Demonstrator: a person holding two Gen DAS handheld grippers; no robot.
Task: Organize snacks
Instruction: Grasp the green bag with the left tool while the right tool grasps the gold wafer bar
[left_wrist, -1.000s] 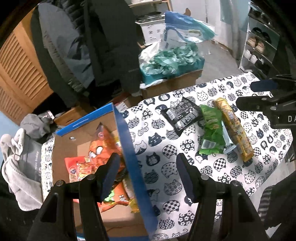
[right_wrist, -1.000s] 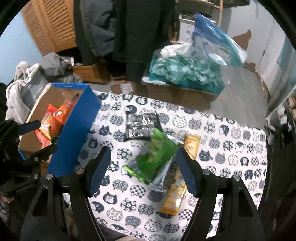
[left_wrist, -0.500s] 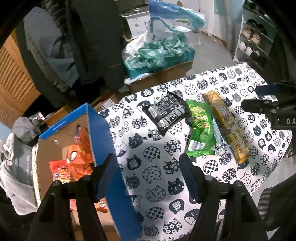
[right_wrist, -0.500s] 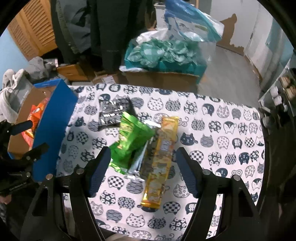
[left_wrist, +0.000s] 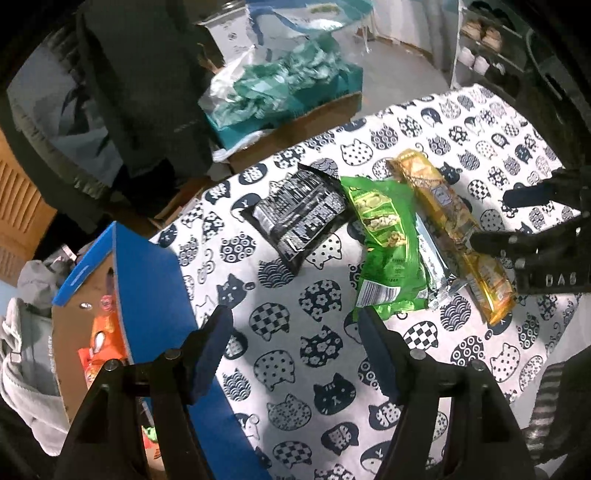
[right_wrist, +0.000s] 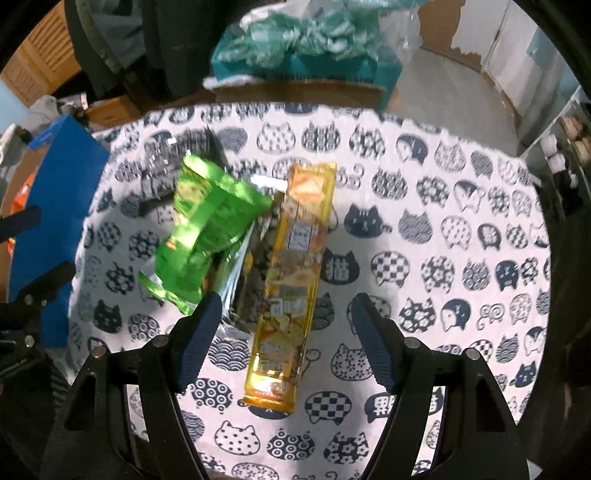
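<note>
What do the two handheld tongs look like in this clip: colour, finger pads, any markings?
Both are matte black plastic frames with silver pivot bolts. The left tongs and right tongs each carry two dark navy ribbed pads. Seen from the left wrist view, the side of the right tongs bears raised letters reading "DAS". No cables or sleeves can be made out.

Snack packets on cloth: four – one black packet, one green packet, one silver packet partly under the green, one long yellow packet
Boxes with blue flaps: one
Orange packets inside box: at least two, exact number cannot be told
Grippers: two – left gripper, right gripper
Cat-print tablecloths: one
</note>
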